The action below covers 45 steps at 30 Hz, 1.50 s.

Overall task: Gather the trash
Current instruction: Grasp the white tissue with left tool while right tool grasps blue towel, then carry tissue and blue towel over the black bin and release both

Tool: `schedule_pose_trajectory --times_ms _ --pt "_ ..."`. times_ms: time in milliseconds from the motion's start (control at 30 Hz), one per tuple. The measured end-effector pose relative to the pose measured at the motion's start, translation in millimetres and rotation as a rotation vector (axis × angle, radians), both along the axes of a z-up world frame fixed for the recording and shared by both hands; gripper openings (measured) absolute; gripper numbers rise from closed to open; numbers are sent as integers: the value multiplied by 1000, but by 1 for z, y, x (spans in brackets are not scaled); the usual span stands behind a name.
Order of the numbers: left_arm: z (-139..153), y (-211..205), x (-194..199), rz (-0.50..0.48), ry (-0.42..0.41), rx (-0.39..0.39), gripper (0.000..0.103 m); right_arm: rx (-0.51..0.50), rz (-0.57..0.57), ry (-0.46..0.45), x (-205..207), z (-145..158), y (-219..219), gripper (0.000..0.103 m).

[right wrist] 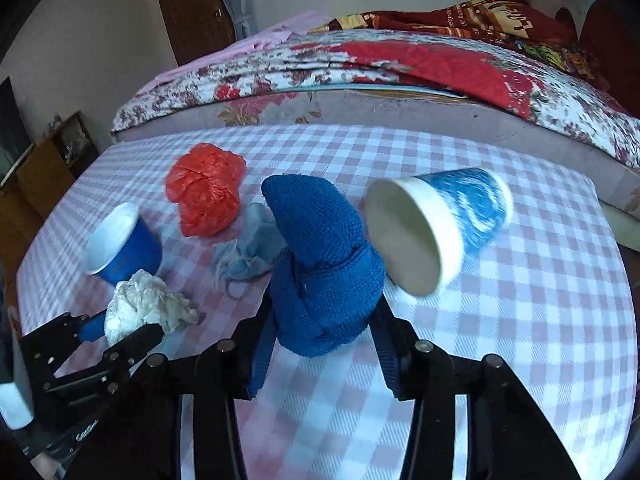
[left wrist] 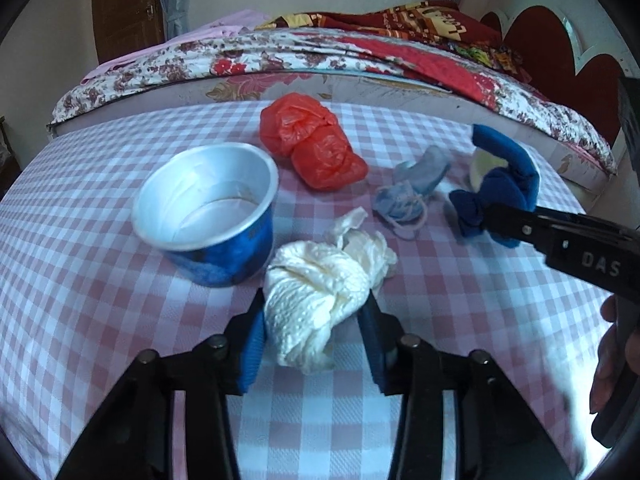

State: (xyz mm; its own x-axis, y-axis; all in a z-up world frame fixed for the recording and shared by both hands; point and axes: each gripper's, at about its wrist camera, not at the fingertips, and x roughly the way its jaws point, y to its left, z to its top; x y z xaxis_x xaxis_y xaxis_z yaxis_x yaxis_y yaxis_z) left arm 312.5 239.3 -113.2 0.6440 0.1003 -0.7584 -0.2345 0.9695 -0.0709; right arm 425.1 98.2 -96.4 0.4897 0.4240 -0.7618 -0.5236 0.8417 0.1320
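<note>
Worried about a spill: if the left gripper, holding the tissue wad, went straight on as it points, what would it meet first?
Probably nothing at once: past the tissue wad in the left gripper, cloth lies bare between the cup and the pale blue scrap. Depth is unclear.

- Left gripper [left wrist: 316, 344]: black angular arms, round metal bolt heads, blue ribbed pads [left wrist: 251, 354].
- Right gripper [right wrist: 324, 344]: matching black frame; white "DAS" lettering.
- Bare-skinned hand [left wrist: 610, 364].

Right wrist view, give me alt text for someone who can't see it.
The right gripper clamps a dark blue knitted cloth over a pink checked tablecloth. A blue paper cup lies on its side just right of it; an orange plastic bag, a pale blue rag and an upright blue cup sit left, where the left gripper pinches white crumpled paper.
</note>
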Motion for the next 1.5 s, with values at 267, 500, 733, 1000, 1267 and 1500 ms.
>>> schedule_pose_trajectory --times_ms 267,500,733,1000,1267,1500 --pt "16 -26 -38 -21 -66 21 44 68 -23 -19 -40 18 -47 47" --pt "27 -53 -68 -46 -90 10 44 43 -23 -80 -88 30 -81 47" --pt "45 -92 -105 -100 -142 31 44 49 -50 -135 -134 48 -123 47" --pt "58 -126 -136 -147 -182 -4 44 61 -88 -178 -181 64 -175 47" --pt "65 -170 -159 -218 -209 -12 44 62 -136 -237 -221 75 -231 47" --pt "62 -212 -169 -282 -209 -49 44 56 -184 -253 -244 72 -273 47"
